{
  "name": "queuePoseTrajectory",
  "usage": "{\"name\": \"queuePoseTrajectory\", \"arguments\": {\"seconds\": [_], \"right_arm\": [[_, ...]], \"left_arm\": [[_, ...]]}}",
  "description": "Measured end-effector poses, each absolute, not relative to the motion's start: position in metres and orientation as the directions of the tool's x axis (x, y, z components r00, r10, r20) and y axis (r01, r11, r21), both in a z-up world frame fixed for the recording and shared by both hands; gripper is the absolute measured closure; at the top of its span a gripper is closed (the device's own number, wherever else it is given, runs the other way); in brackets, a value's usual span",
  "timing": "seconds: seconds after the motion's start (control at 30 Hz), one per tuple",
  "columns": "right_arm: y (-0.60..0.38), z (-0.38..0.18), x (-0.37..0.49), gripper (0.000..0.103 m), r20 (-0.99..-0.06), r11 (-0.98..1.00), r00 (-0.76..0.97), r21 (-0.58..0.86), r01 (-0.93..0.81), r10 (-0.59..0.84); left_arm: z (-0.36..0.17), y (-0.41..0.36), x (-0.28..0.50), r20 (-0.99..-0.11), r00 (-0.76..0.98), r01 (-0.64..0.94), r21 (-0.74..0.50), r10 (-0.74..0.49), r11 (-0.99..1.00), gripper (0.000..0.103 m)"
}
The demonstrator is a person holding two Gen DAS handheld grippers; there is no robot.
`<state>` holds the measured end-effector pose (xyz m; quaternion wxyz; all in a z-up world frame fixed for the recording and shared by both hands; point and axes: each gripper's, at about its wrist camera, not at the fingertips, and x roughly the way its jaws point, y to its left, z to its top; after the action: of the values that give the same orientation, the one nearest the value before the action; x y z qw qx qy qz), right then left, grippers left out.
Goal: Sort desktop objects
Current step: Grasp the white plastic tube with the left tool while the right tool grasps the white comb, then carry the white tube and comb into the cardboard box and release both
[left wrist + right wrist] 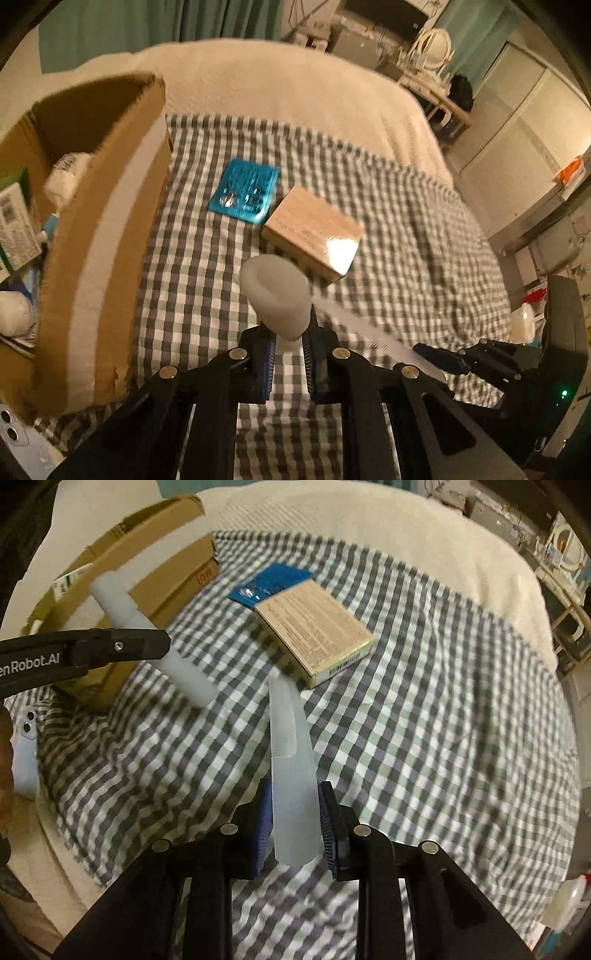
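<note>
The left gripper (288,332) grips a white tube (277,299) between its blue pads (267,365), jaws narrowed on its body. In the left wrist view the tube's blunt end faces the camera at centre. In the right wrist view the same tube (155,642) runs on a slant at 10 o'clock, crossed by the left gripper's black finger (122,648), above the checked cloth (443,720).

The right gripper (295,827) clamps a translucent strip (291,775), jaws close on its wide end. The strip tapers away toward 12 o'clock, its tip near the tan box (314,627). In the left wrist view the strip (369,328) shows as a pale blurred band running from the tube toward 4 o'clock, where the right gripper (443,360) sits.

On the cloth (406,221), the tan box (314,240) lies just past 12 o'clock from the tube, with a blue blister pack (243,194) just beside its far-left corner; whether they touch I cannot tell. In the right wrist view the pack (273,581) is partly hidden behind the box.

A cardboard carton (96,229) stands at 9 o'clock, open, holding several packages, among them a green-and-white one (14,221). A phone (26,734) lies at the cloth's left edge.
</note>
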<state>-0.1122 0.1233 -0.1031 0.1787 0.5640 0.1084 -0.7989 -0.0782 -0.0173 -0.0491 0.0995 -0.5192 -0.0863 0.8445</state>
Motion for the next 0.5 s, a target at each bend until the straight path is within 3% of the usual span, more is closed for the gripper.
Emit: {"name": "queuePoseTrajectory", "arguments": {"seconds": [0.13, 0.17, 0.2, 0.37, 0.5], "right_arm": [[0.117, -0.075, -0.098, 0.082, -0.927, -0.909, -0.336, 0.011, 0.417, -0.165], [0.115, -0.068, -0.093, 0.096, -0.924, -0.907, -0.345, 0.007, 0.421, -0.167], [0.112, -0.06, -0.089, 0.1, -0.921, -0.904, -0.349, 0.01, 0.428, -0.175], [0.104, -0.042, -0.079, 0.1, -0.912, -0.902, -0.362, 0.018, 0.431, -0.191], [0.109, -0.049, -0.076, 0.098, -0.919, -0.916, -0.314, 0.104, 0.386, -0.237]], "left_arm": [[-0.028, -0.017, -0.067, -0.841, -0.476, -0.086, -0.245, 0.256, -0.966, 0.09], [-0.023, -0.017, -0.065, -0.838, -0.483, -0.086, -0.245, 0.255, -0.966, 0.09], [-0.018, -0.017, -0.062, -0.834, -0.488, -0.09, -0.245, 0.257, -0.965, 0.09], [-0.009, -0.019, -0.051, -0.831, -0.499, -0.101, -0.226, 0.246, -0.969, 0.09], [-0.02, -0.021, -0.049, -0.846, -0.478, -0.099, -0.216, 0.237, -0.971, 0.09]]}}
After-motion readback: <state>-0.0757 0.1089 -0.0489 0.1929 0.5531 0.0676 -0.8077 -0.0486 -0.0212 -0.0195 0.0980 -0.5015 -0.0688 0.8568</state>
